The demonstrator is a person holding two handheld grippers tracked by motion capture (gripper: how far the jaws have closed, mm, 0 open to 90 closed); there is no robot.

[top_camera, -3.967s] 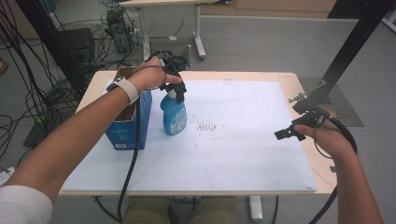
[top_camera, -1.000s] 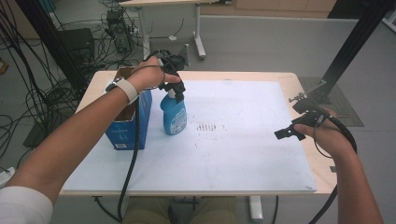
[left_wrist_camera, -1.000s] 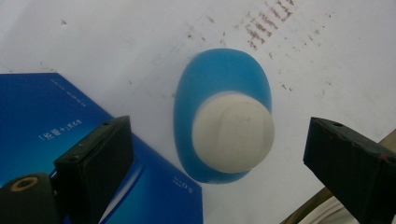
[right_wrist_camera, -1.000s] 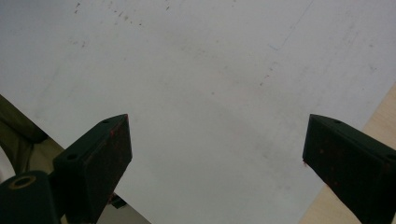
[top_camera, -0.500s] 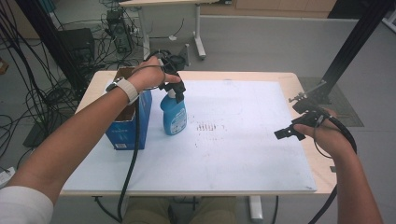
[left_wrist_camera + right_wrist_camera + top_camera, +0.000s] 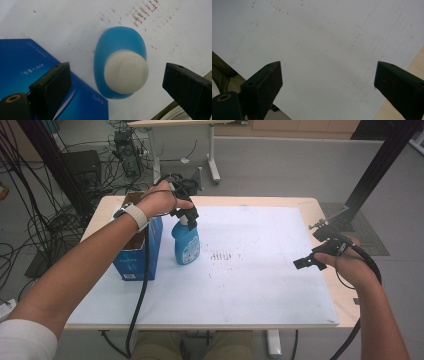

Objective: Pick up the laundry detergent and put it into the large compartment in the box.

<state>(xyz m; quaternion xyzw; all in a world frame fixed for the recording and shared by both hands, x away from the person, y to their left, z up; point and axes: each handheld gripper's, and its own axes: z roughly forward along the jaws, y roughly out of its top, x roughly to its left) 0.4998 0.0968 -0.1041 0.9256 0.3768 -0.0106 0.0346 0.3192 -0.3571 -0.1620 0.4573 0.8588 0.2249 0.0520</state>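
A blue spray bottle (image 6: 186, 245) stands upright on the white sheet (image 6: 250, 290), close beside an open blue carton (image 6: 135, 257). My left gripper (image 6: 186, 211) hovers at the bottle's top with its jaws open. In the left gripper view I look straight down on the bottle's blue body (image 6: 120, 37) and its white cap (image 6: 126, 71); the left gripper (image 6: 117, 72) has one jaw on each side of the cap, neither touching it. My right gripper (image 6: 307, 261) is held over the sheet's right side, open and empty, and the right gripper (image 6: 327, 72) looks down on bare white sheet (image 6: 319, 37).
The blue carton (image 6: 20, 65) stands to the left of the bottle. A patch of brown marks (image 6: 222, 256) stains the sheet's middle. The wooden table edge (image 6: 320, 205) borders the sheet. A black post (image 6: 370, 175) rises at the right, with cables on the floor at left.
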